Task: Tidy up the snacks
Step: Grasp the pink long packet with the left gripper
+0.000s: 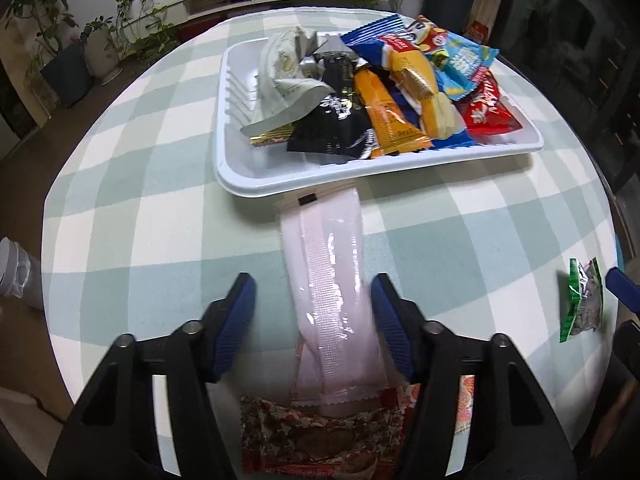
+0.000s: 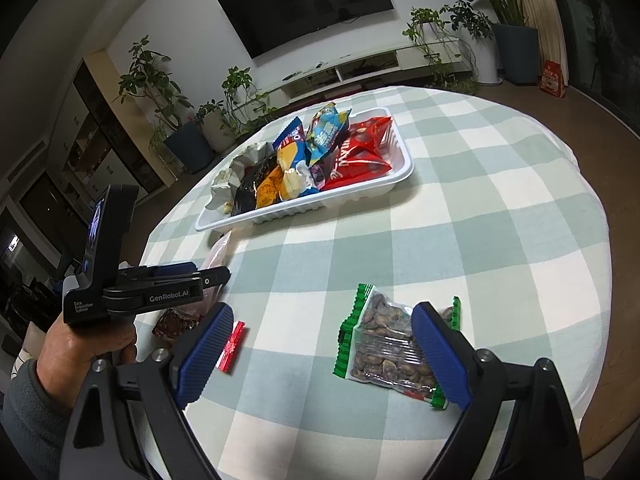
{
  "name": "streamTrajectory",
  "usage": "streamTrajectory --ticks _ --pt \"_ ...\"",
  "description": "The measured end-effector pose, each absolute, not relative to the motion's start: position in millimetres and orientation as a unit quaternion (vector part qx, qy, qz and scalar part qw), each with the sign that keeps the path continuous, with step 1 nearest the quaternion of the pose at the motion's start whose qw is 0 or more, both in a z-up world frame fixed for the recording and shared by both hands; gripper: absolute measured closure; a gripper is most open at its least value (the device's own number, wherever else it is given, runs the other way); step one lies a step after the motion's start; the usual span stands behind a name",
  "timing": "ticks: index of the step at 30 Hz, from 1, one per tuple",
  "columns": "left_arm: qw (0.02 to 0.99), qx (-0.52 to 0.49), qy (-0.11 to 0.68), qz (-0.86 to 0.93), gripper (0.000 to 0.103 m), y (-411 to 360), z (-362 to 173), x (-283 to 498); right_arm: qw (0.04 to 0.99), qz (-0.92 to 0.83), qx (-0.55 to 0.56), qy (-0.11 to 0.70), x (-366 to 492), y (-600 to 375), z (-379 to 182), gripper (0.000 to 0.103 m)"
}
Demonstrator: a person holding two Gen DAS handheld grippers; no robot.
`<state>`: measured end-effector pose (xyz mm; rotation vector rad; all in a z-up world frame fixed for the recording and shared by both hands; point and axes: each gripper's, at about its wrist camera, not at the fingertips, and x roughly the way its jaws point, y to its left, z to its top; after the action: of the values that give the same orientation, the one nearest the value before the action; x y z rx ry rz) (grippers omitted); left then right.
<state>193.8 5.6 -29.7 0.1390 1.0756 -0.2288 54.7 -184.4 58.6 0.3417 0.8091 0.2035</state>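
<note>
Black claws (image 1: 312,300), ribbed blue pads (image 2: 206,350), grey sleeve (image 2: 28,420).

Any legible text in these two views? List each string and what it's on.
"GenRobot.AI": side of the left gripper, right wrist view.
"Data Acquisition System": small print on that gripper's body.
Snack packets in the white tray: printing too blurred or distorted to read.
Red box on the floor: print too small.
Green-edged nut packet: no readable text.
</note>
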Motion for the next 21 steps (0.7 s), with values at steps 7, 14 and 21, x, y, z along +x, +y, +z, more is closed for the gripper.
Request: streamTrajectory --ticks 7,14,21 --pt "0.851 0.100 0.501 -0.123 0.075 -9.2 -27.7 185.9 0.901 0.102 0.158 0.391 54.1 -182.1 59.1 0.022" --pt "0.851 0.079 0.498 -0.144 0.079 -2.5 -23.7 177.2 0.899 0.118 0.148 0.396 55.6 -183.8 63.5 0.023" --pt "0.861 0.032 0.480 -0.165 0.079 13.2 -10.8 167.4 0.882 0.169 0.052 0.436 69.1 -183.5 81.3 0.023"
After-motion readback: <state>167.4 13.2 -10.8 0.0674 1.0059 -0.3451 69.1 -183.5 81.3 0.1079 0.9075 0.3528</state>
